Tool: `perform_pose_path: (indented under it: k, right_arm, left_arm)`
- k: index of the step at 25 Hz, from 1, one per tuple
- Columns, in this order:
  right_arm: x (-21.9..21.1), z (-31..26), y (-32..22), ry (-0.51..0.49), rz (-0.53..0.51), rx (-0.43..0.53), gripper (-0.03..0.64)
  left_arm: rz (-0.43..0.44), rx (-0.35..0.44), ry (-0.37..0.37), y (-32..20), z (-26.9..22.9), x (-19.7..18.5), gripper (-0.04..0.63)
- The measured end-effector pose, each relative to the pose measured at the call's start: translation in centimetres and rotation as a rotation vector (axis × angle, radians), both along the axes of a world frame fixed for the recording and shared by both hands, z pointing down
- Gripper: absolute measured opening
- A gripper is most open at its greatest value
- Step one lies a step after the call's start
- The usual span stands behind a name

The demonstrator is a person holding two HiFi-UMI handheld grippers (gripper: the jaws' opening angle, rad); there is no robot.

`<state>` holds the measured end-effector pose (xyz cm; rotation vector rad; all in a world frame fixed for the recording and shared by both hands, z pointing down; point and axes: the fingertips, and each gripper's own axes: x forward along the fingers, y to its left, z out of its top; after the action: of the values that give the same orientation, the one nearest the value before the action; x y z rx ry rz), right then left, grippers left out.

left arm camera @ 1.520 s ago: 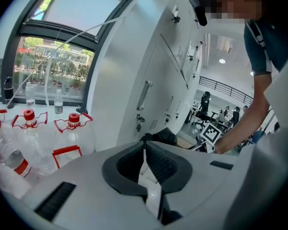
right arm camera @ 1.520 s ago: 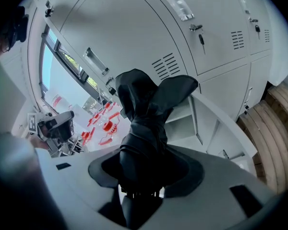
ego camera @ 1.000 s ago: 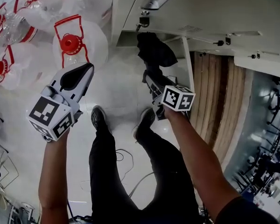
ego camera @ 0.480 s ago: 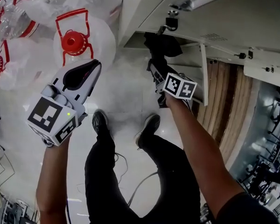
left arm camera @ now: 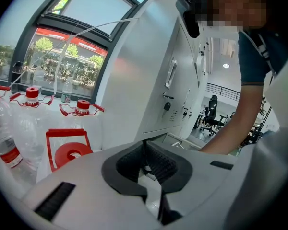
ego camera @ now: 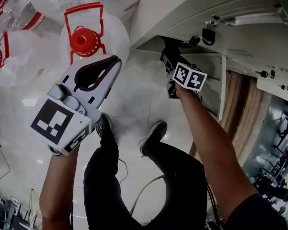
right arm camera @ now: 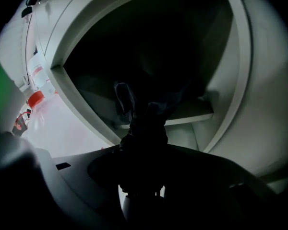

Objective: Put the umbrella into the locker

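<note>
Right hand-held gripper point(ego camera: 172, 72) clamps the dark folded umbrella point(right arm camera: 144, 123), aiming it straight ahead into the open locker point(right arm camera: 57, 47) for a clean push in; left hand-held gripper point(ego camera: 114, 64) hangs back, jaws together, empty

My right hand-held gripper point(ego camera: 172, 66) sits at the mouth of the bottom compartment point(right arm camera: 149, 51) of the locker point(ego camera: 182, 4), clamped on the umbrella point(right arm camera: 144, 123). The cavity beyond looks dark and roomy above and to both sides. The open door point(ego camera: 222, 85) hems my right, and a padlock point(ego camera: 209, 34) hangs just above. The water jugs point(ego camera: 86, 37) crowd the left; the floor point(ego camera: 139, 95) between jugs and locker is passable.
</note>
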<state>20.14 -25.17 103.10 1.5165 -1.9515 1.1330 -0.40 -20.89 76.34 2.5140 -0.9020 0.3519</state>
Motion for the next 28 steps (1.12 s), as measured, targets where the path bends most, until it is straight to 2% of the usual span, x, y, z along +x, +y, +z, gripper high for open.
perform_pose_path:
  k: [9, 12, 18, 22, 25, 28]
  right_arm:
    - [-1.2, 0.8, -6.7, 0.097, -0.028, 0.046, 0.221]
    - [-1.4, 1.3, -7.2, 0.125, -0.055, 0.041, 0.221]
    - [-1.3, 1.1, -6.6, 0.113, -0.070, 0.039, 0.234]
    - [0.0, -1.9, -4.6, 0.152, -0.058, 0.031, 0.242]
    - [1.7, -5.4, -2.3, 0.169, -0.033, 0.015, 0.242]
    - [2.8, -9.7, -0.5, 0.171, -0.006, 0.015, 0.242]
  left_arm:
    - [-0.048, 0.015, 0.021, -1.1, -0.3, -1.9, 0.034]
    - [-0.055, 0.012, 0.020, -1.1, -0.2, -2.1, 0.034]
    - [-0.049, -0.009, -0.008, -0.7, -0.1, -2.0, 0.034]
    - [-0.024, -0.036, -0.047, 0.4, -1.3, -2.2, 0.034]
    - [-0.022, -0.003, -0.034, 0.5, -4.1, -2.1, 0.034]
    - [-0.010, -0.004, -0.038, 1.1, -7.6, -2.4, 0.034]
